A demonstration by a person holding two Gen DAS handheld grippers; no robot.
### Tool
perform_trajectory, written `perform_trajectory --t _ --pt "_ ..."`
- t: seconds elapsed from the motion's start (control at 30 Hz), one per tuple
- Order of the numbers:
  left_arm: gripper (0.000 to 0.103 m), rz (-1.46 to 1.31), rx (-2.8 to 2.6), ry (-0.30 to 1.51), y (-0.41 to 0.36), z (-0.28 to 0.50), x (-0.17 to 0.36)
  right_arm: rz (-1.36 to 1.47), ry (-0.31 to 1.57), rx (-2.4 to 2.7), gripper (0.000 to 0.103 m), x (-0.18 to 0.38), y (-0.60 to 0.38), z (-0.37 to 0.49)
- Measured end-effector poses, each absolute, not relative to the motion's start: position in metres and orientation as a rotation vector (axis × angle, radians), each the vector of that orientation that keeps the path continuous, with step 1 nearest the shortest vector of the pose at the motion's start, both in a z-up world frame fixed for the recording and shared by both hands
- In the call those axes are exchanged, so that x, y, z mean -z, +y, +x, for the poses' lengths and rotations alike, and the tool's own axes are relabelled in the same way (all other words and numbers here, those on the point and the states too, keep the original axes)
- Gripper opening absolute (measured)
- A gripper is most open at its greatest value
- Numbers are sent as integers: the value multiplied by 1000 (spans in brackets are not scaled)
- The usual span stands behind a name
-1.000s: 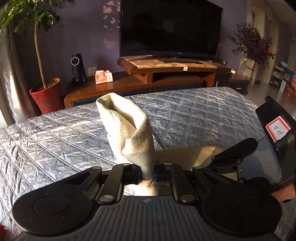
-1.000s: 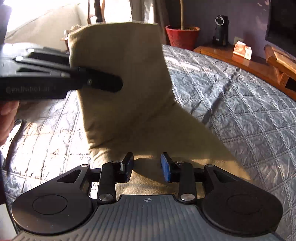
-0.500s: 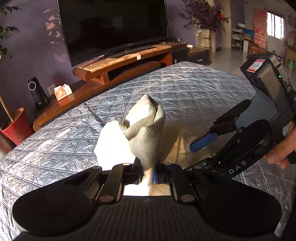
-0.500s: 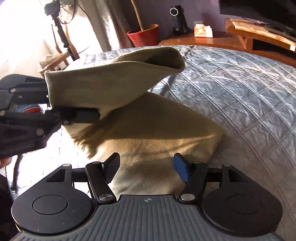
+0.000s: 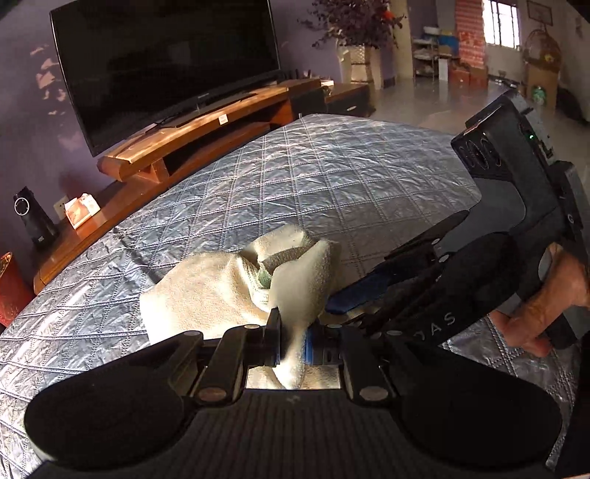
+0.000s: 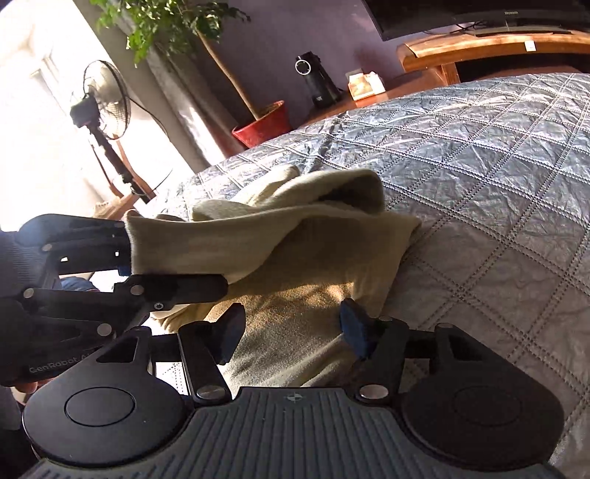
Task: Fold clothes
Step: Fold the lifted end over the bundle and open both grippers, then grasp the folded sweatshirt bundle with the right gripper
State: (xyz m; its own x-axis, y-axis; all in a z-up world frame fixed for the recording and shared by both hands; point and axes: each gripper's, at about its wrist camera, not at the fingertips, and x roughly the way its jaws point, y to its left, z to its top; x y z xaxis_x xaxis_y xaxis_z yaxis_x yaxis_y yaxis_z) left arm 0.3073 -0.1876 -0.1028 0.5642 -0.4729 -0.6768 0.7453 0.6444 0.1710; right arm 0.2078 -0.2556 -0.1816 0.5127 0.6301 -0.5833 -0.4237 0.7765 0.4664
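Over quilt (image 5: 332,177): L gripper (image 5: 291,344) pinches cloth (image 5: 206,294), R gripper (image 6: 291,329) closing, angled down.

open quilt (image 5: 332,177) beyond, TV stand (image 5: 206,125) behind

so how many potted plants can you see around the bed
2: a tree in a red pot near the bed's corner, and a dark-leaved plant past the TV stand. Others may be hidden.
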Motion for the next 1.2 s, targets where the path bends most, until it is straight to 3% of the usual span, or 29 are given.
perform_trajectory --t 0.2,0.27,0.3,0.43,0.6,0.8,0.97,1.07,1.2 --pt "11 471 778 666 -187 314 103 125 832 -641 60 164 -252 199" --pt "13 487 790 681 -186 313 107 120 853 -590 72 153 -264 196" --pt "14 498 799 679 -188 312 108 169 866 -560 83 151 -276 195" --pt "23 527 845 686 -195 309 113 583 880 -523 83 162 -332 193" --pt "26 507 909 654 -193 304 100 950 919 -573 83 191 -350 197" --pt "41 241 977 548 -146 321 46 917 949 -600 87 191 -338 208" --pt "40 168 633 691 -104 371 55 953 915 -584 87 191 -342 220" --pt "37 80 510 851 -83 384 68 843 967 -540 87 190 -328 232" --pt "36 125 510 898 -85 379 76 682 1007 -513 83 187 -303 247"
